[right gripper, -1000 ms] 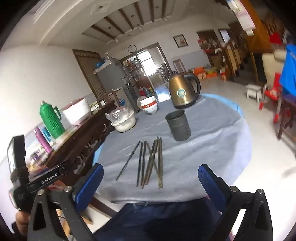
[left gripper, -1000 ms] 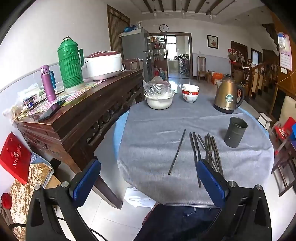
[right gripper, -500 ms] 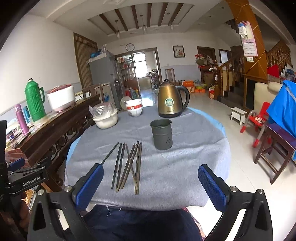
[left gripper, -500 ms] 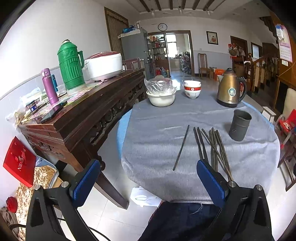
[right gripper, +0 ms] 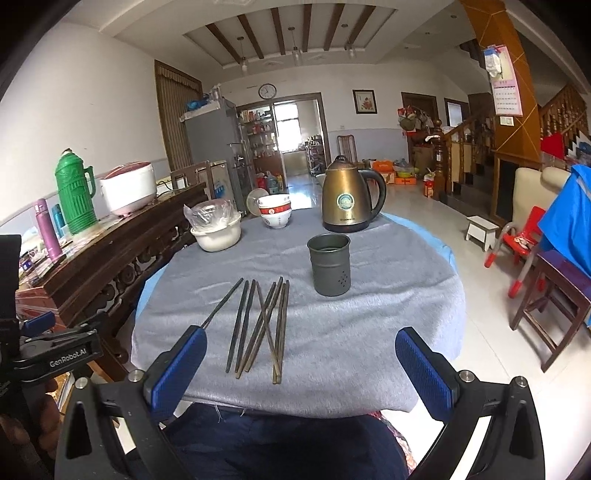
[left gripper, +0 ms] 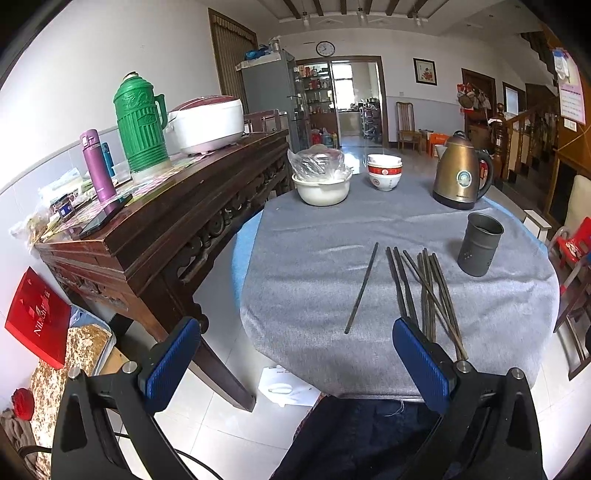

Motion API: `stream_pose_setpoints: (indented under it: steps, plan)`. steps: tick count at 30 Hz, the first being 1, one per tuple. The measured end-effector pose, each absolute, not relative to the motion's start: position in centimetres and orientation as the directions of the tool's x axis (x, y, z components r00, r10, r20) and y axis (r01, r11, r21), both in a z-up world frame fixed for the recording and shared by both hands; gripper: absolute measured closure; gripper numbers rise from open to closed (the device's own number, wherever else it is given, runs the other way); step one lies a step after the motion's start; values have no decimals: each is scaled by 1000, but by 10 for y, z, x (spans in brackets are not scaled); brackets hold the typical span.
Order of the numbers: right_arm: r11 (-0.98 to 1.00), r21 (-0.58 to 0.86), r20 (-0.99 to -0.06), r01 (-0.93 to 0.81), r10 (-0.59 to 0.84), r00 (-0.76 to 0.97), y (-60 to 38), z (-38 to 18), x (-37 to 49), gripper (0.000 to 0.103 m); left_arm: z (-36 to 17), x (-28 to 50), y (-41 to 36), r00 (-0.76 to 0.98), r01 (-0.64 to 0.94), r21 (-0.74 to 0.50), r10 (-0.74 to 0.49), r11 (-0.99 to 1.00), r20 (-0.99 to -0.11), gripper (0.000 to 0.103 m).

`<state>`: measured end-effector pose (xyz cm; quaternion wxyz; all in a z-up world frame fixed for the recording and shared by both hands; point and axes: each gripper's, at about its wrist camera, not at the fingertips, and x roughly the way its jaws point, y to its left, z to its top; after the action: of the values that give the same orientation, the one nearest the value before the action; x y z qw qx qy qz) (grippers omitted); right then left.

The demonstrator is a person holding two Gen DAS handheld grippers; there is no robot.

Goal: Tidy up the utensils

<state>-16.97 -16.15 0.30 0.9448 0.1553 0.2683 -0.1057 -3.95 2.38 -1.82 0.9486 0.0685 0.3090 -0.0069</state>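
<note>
Lying loose, chopsticks [right gripper: 260, 325] beside holder [right gripper: 330, 264], both grippers wide.

White walls [right gripper: 92, 110], beamed ceiling [right gripper: 288, 33], perhaps tiled floor [right gripper: 424, 218].

Your left gripper [left gripper: 295, 363] was a matt black frame of triangular cut-out struts, carrying two fingers faced with blue dimpled rubber pads [left gripper: 171, 363]. Round silver screw heads [left gripper: 127, 367] sat at each finger base, and a thin black cable [left gripper: 192, 458] trailed beneath the left strut. Your right gripper [right gripper: 301, 369] was of the same build: black struts, blue textured pads [right gripper: 423, 373], silver screws [right gripper: 464, 376]. In the right wrist view, the side of the left unit bore white "GenRobot.AI" lettering [right gripper: 67, 360] on black. You wore dark navy trousers [right gripper: 280, 443], with a loose thread at the fabric edge.
</note>
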Motion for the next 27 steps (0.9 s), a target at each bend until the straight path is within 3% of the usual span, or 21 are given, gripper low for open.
stream_pose_setpoints:
  steps: [14,20,27]
  plan:
    - [934,240,-552,264,-93,829,-162,3,-162,0,-21,-39,23,803,60,138,34,989,-595,0]
    - [918,277,-502,285,-114,857,-175,13,-150,0,-23,-36,23,795,57,148,45,987,-605,0]
    - [916,232,-557,327,-151,817,-185,12,-127,0,-28,-34,22,786,51,164,61,985,-615,0]
